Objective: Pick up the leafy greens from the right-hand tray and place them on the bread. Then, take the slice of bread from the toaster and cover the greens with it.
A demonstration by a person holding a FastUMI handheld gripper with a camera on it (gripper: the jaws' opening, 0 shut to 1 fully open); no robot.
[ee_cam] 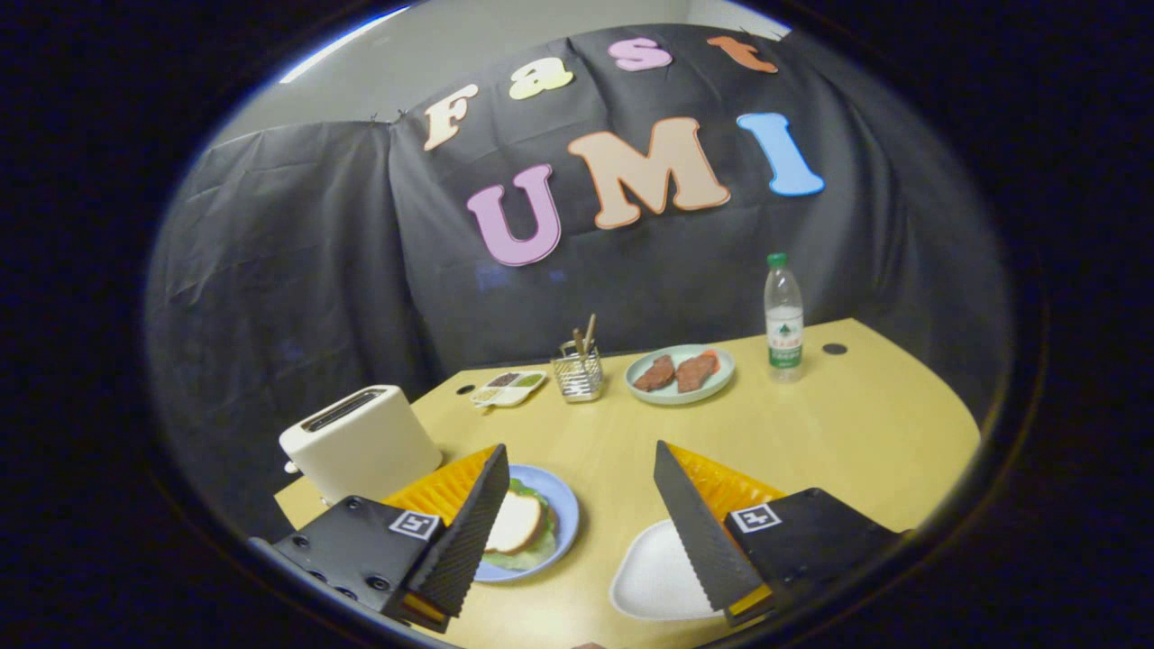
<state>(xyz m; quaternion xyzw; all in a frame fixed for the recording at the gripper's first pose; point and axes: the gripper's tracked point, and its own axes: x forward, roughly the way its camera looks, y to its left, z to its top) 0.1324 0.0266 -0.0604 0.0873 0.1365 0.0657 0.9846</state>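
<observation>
On a blue plate (561, 505) beside my left finger lies a slice of bread (514, 523) on top of leafy greens (538, 550) that stick out around it. A cream toaster (361, 442) stands to the left of the plate, beyond my left finger; what is in its slot I cannot make out. A white tray (654, 577) lies bare next to my right finger. My gripper (581, 460) hangs above the table's near part, open wide, with nothing between its fingers.
Farther back on the yellow table (811, 433) stand a light green plate with two brown pieces of meat (681, 371), a wire holder with sticks (579, 371), a small divided dish (509, 388) and a clear water bottle (783, 317). The black booth wall closes the back.
</observation>
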